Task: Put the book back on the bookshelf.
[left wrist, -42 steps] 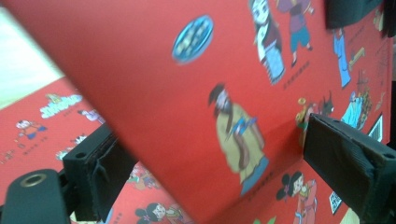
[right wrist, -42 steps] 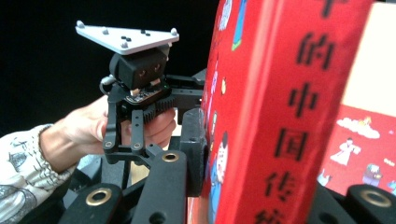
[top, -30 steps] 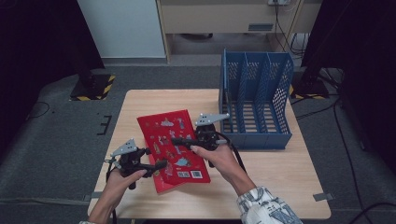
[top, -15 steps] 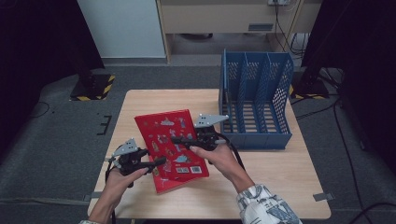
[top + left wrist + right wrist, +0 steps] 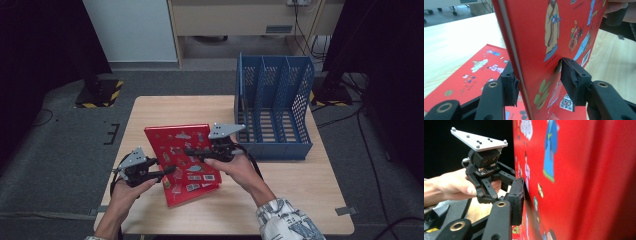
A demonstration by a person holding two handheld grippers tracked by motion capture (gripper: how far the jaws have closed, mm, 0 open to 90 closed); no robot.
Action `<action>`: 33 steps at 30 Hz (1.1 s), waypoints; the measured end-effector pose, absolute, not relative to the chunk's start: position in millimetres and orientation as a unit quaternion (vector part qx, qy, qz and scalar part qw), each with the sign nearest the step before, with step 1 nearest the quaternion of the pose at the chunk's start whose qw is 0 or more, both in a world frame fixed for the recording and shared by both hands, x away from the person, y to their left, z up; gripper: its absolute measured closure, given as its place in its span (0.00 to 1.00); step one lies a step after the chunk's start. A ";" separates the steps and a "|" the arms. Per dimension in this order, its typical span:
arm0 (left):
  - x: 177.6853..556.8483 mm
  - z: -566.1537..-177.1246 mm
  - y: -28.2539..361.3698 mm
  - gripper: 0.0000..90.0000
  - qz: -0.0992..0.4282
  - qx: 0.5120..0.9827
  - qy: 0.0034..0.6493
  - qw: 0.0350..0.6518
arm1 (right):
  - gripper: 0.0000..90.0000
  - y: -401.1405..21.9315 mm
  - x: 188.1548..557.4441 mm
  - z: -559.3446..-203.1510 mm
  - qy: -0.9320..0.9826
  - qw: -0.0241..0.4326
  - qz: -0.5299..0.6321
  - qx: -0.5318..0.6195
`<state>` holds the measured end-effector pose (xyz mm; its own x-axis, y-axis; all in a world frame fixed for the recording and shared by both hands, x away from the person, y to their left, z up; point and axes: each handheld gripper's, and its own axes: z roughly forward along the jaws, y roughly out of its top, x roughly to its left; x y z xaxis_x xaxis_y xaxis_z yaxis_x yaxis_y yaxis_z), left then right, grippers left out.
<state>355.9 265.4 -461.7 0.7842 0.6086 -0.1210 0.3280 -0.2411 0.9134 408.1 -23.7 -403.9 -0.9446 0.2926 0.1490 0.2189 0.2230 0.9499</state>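
A red picture book [image 5: 182, 160] with cartoon stickers is tilted up off the wooden table, and both grippers hold it. My left gripper [image 5: 169, 171] is shut on its near left edge; in the left gripper view [image 5: 537, 72] the jaws clamp the book [image 5: 544, 37] from both sides. My right gripper [image 5: 191, 150] is shut on its right side. In the right gripper view [image 5: 524, 192] one jaw presses on the red cover [image 5: 579, 180] and the other is hidden behind it. A second red illustrated surface [image 5: 474, 72] lies flat below.
A blue file rack [image 5: 272, 110] with several upright slots stands at the table's far right. Bare tabletop [image 5: 300, 190] lies in front of it and to the far left. The left hand and its gripper [image 5: 486, 170] show beyond the book.
The book's far corner has swung slightly left. Both grippers keep their hold in about the same place.
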 end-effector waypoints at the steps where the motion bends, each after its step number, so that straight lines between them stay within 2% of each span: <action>1: 355.8 -461.4 266.4 0.57 0.134 0.777 0.302 0.536 | 0.66 -23.5 408.2 -404.3 0.783 0.034 0.599 0.162; 4: 355.4 -460.8 268.8 0.58 0.144 0.778 0.302 0.532 | 0.63 -22.4 408.1 -405.3 0.787 0.036 0.594 0.164; 15: 354.8 -459.4 266.4 0.59 0.154 0.782 0.299 0.524 | 0.60 -33.0 406.9 -395.7 0.763 0.047 0.622 0.171; 24: 355.8 -458.6 267.2 0.59 0.164 0.785 0.296 0.519 | 0.50 -31.6 406.2 -382.9 0.763 0.039 0.627 0.151; 26: 356.3 -458.7 267.5 0.59 0.166 0.785 0.297 0.519 | 0.50 -31.5 406.4 -379.4 0.761 0.037 0.631 0.146; 33: 358.7 -459.5 267.4 0.57 0.168 0.781 0.302 0.520 | 0.64 -32.1 406.9 -373.6 0.763 0.043 0.631 0.136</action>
<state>358.7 267.4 -459.5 0.7610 0.6467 -0.0514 0.2976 -0.2776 0.9135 406.9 -32.1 -373.6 -0.9592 0.2620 0.1066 0.1539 0.1674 0.9738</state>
